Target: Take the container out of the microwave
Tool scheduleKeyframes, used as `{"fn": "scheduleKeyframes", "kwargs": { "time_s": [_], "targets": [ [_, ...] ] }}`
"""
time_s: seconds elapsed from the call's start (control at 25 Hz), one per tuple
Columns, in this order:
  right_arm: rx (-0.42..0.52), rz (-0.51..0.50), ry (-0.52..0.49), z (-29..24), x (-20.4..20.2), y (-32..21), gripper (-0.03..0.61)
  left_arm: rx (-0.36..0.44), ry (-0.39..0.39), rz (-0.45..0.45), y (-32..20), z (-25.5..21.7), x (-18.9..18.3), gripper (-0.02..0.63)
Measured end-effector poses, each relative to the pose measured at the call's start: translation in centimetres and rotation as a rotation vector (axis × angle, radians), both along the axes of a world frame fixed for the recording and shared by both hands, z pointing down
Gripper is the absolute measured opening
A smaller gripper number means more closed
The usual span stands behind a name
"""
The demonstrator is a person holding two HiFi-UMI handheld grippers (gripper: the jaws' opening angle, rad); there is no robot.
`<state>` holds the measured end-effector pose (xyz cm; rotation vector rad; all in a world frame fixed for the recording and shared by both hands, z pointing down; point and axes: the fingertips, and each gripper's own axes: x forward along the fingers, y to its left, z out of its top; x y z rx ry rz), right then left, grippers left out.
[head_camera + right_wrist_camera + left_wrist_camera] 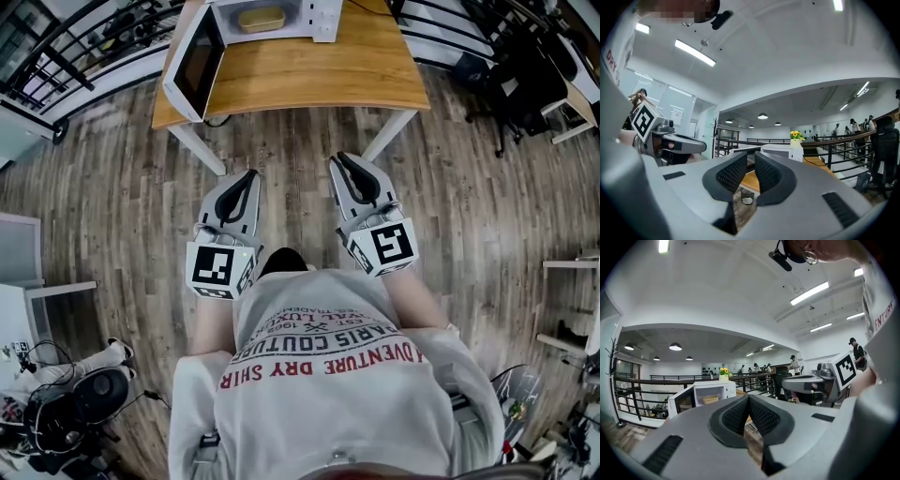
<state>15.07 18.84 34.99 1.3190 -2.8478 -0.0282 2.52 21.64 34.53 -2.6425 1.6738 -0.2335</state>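
Observation:
A white microwave point(319, 19) stands at the far end of a wooden table point(309, 75), its door point(195, 61) swung open to the left. A tan container point(261, 19) sits inside the cavity. Both grippers hang over the floor, short of the table's near edge and well apart from the microwave. My left gripper point(248, 176) is shut and holds nothing. My right gripper point(342, 159) is shut and holds nothing too. In the left gripper view the open microwave point(710, 392) and container point(710, 400) show beyond the closed left gripper point(748, 398). The right gripper point(751, 159) points level toward the microwave point(780, 151).
White table legs point(197, 145) stand just ahead of the grippers. Office chairs point(511, 84) crowd the right, a black railing point(84, 47) runs along the left. A small bin point(746, 197) stands on the floor under the table. Cables and gear point(84, 403) lie at lower left.

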Motion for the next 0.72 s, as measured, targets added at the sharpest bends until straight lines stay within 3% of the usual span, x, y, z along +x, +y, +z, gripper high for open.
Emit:
{"fn": "scheduleKeyframes", "kwargs": {
  "time_s": [0.04, 0.12, 0.44, 0.72],
  "targets": [
    [0.004, 0.0, 0.014, 0.0, 0.1, -0.5, 0.074, -0.005, 0.001, -0.001, -0.2, 0.1, 0.0, 0.014],
    [0.008, -0.021, 0.038, 0.2, 0.0, -1.2, 0.249, -0.019, 0.004, -0.006, -0.7, 0.4, -0.1, 0.014],
    [-0.056, -0.002, 0.027, 1.7, -0.6, -5.6, 0.255, -0.075, 0.013, -0.005, -4.2, 2.2, -1.5, 0.014],
    [-0.098, 0.062, 0.008, 2.7, -1.6, -14.0, 0.255, -0.093, 0.018, 0.023, -12.4, 3.2, -3.3, 0.014]
  ]
}}
